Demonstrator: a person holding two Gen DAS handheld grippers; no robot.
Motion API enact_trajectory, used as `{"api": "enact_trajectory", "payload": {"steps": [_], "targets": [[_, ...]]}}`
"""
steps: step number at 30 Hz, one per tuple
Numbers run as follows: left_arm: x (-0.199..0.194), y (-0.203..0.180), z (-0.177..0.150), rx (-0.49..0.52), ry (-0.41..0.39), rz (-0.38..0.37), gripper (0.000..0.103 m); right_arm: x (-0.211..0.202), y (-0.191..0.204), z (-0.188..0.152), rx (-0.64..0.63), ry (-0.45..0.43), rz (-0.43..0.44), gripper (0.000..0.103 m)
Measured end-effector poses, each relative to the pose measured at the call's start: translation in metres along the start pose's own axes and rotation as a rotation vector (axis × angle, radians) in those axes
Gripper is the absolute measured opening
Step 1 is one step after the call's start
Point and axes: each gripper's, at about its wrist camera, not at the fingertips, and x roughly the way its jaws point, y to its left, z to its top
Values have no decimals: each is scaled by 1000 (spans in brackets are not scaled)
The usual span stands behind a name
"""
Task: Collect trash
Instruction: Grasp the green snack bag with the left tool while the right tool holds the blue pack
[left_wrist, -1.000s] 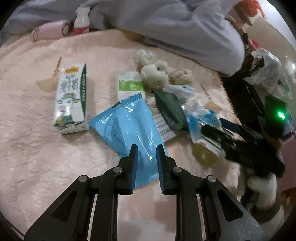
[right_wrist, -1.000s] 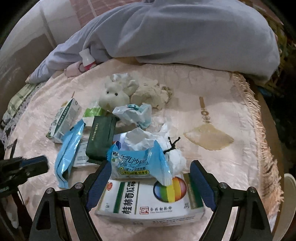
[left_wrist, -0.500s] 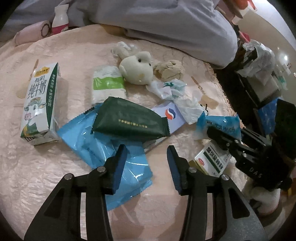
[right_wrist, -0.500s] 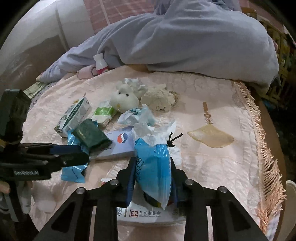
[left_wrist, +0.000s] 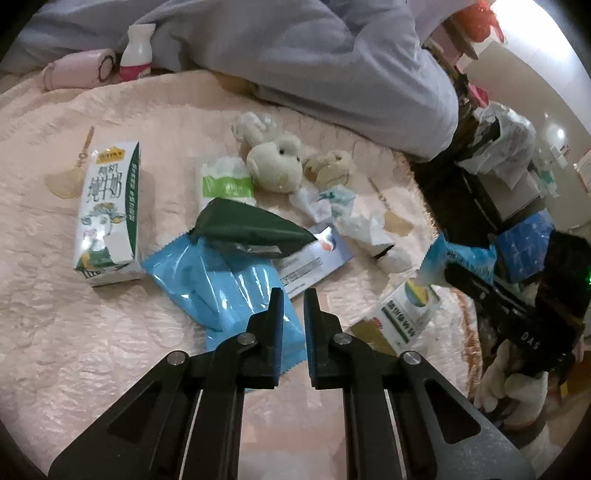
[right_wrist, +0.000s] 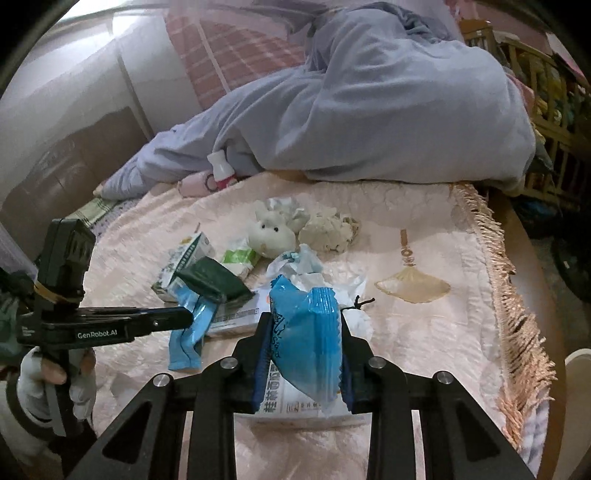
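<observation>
My right gripper (right_wrist: 306, 321) is shut on a bright blue snack packet (right_wrist: 303, 332), held a little above a white and green medicine box (right_wrist: 295, 402). The same packet (left_wrist: 458, 254) shows at the right of the left wrist view. My left gripper (left_wrist: 293, 299) is shut on the near edge of a light-blue wrapper (left_wrist: 225, 284) that lies on the pink tablecloth (left_wrist: 74, 350); seen from the right, this wrapper (right_wrist: 188, 332) bunches up at the fingertips. A dark green packet (left_wrist: 251, 225) rests on the wrapper's far end. A milk carton (left_wrist: 109, 210) lies to the left.
A plush toy (left_wrist: 273, 166), a green and white tissue pack (left_wrist: 227, 181), crumpled tissues (left_wrist: 362, 221) and a flat white-blue box (left_wrist: 314, 262) crowd the middle. A grey garment (right_wrist: 369, 110) lies across the far side. The fringed cloth edge (right_wrist: 517, 332) runs down the right.
My left jaws opened over the light-blue wrapper, then closed on its edge. My right jaws closed on the blue snack packet and lifted it off the medicine box.
</observation>
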Motion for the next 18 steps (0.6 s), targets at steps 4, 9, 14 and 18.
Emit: {"api": "enact_trajectory", "payload": {"steps": [4,9,14,18], "targets": [[-12,3,4,-12,-37,13,9,-13,-7,-5,41,-7,53,30],[-14,16,20,-74,-79,37,58,-24,-10,-15,56,7,77,30],[6,26,38,-154,-80,49,58,-19,-14,-26,86,40,122,30],[35,29,42,-158,19,73,57,-14,-16,-31,92,54,126,30]]}}
